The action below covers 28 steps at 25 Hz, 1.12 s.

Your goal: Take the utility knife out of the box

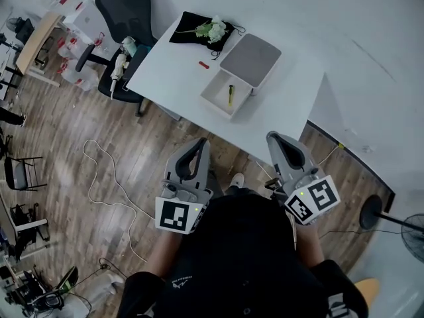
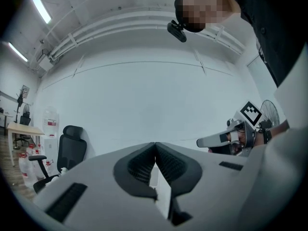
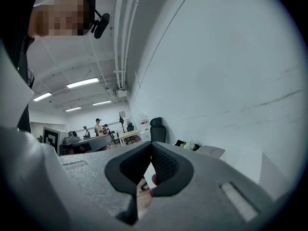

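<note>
Holding left hand-held gripper (image 1: 200,143) and right hand-held gripper (image 1: 275,138) low in front of torso, over wood floor (image 1: 79,124), short of the surface (image 1: 165,68) edge. Both aimed roughly level toward the surface, marker cubes facing up at head camera.

Left: clenched, pads tip to tip, nothing between.
Right: same, jaws pressed together at the tips, empty.
Neither touching anything on the surface.

Task item: utility knife (image 1: 230,95), yellow-and-black, lying flat near the middle of the open white box (image 1: 216,91), long axis running near-to-far in head view. Untouched, well apart from both grippers. Box sitting close to the surface's near edge, ahead of the gap between the two grippers.

Grey lid (image 1: 250,59) just beside box's far side, top up; contact with box unclear.

Also on the surface:
- small red item (image 1: 204,63), left of lid, apart from box, too small to identify
- black cloth (image 1: 191,30) at far corner, white-green flowers (image 1: 213,29) lying on it

Off the surface:
- black office chair (image 1: 122,8) at its left end
- white cable (image 1: 99,171) looping across floor, left of person
- fan (image 1: 412,234) at lower right of head view

Seen in right gripper view only: people at desks far back in the room.
</note>
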Each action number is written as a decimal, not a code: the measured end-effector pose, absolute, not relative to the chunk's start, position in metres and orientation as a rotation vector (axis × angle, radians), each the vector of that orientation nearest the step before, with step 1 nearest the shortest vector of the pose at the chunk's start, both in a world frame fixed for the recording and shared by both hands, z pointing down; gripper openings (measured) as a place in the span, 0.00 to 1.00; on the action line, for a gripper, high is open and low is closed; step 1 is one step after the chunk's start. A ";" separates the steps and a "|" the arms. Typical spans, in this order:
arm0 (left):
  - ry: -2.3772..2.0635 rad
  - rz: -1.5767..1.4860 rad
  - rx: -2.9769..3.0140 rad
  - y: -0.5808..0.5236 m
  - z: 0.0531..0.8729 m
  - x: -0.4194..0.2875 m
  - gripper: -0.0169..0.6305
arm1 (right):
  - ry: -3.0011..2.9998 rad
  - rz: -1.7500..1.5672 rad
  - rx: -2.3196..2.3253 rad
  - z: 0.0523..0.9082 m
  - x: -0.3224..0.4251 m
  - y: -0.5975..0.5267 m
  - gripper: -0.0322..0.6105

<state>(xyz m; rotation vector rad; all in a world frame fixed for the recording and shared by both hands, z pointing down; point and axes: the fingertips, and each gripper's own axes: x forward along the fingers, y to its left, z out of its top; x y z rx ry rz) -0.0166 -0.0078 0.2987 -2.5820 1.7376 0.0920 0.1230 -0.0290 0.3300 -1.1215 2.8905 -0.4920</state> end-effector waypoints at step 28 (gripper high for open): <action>1.600 -0.354 -3.097 -0.207 0.478 -0.026 0.04 | 2.702 -0.564 -1.617 0.337 0.101 -0.153 0.06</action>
